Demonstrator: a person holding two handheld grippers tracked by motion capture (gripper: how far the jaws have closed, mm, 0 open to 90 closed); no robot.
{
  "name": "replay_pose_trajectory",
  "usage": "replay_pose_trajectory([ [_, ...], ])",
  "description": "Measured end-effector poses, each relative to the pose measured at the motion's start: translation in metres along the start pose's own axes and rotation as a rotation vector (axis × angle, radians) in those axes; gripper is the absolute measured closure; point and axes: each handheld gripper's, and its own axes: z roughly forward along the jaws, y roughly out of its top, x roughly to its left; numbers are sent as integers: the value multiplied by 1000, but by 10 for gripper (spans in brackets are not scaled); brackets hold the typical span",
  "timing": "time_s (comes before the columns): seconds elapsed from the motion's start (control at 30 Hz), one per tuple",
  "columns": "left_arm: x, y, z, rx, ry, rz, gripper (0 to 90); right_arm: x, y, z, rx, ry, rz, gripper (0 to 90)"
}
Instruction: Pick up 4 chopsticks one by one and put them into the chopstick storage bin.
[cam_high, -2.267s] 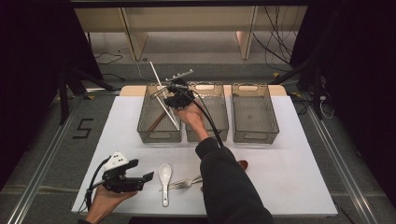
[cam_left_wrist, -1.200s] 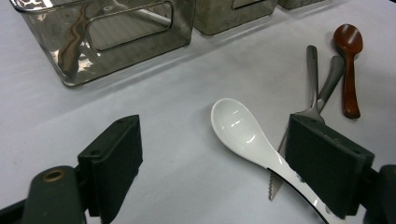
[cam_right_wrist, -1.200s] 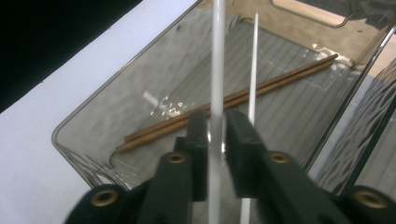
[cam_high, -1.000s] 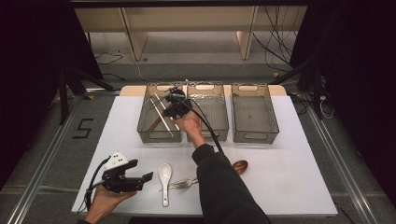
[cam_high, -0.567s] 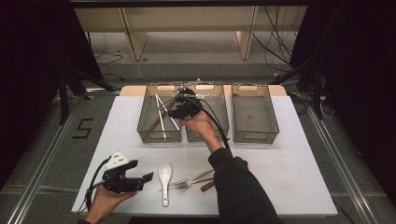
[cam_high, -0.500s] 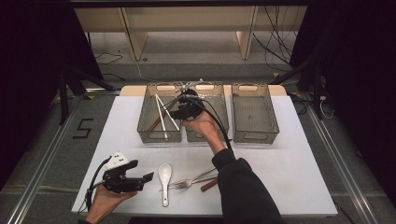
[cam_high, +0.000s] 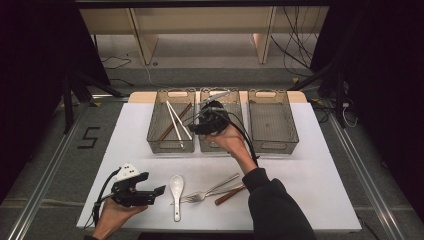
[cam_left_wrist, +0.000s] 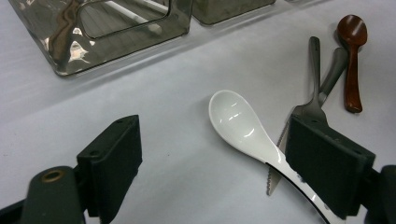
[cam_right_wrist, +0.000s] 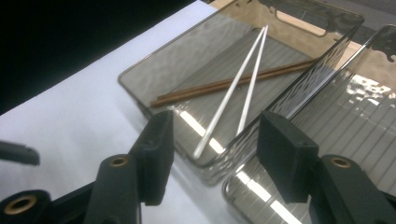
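Observation:
A pair of white chopsticks (cam_high: 175, 120) lies crossed over brown chopsticks (cam_high: 172, 125) in the left smoky bin (cam_high: 153, 142). My right gripper (cam_high: 197, 125) hovers over the near edge of the middle bin (cam_high: 236, 107), pointing left. Its jaws have just been opening and stand open with nothing between them. In the right gripper view (cam_right_wrist: 217, 135) the white chopsticks (cam_right_wrist: 245, 84) and brown chopsticks (cam_right_wrist: 233, 83) lie beyond the jaws. My left gripper (cam_high: 157, 192) rests open at the front left. Its own view (cam_left_wrist: 215, 140) shows a white spoon (cam_left_wrist: 238, 121) ahead.
Beside the white spoon (cam_high: 176, 189) lie two metal forks (cam_high: 212, 189) and a brown spoon (cam_high: 230, 195), on the white table (cam_high: 310, 190). A third bin (cam_high: 272, 145) stands at the back right. The forks (cam_left_wrist: 320, 79) and brown spoon (cam_left_wrist: 352, 51) lie past the left jaws.
The white chopsticks that the right gripper held above the left bin now lie in it. The right gripper has let go and drawn off to the right. The left gripper has stayed put.

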Motion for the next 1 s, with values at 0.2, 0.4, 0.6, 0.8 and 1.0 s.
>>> replay_pose_trajectory([
  [0.2, 0, 0, 1, 19, 4, -3, 182, 5, -14, -15, 10, 13, -26, 419],
  [0.4, -3, 0, 4, 35, -2, -14, 181, 8, -35, -31, 11, 27, -54, 402],
  [0.6, -7, 1, 6, 57, -3, -23, 182, 11, -60, -45, 21, 12, -79, 376],
  [0.8, -10, 2, 8, 79, 0, -23, 181, 8, -85, -59, 40, 13, -80, 361],
  [1.0, -10, 3, 8, 82, 2, -26, 181, -1, -107, -71, 45, 15, -61, 343],
])
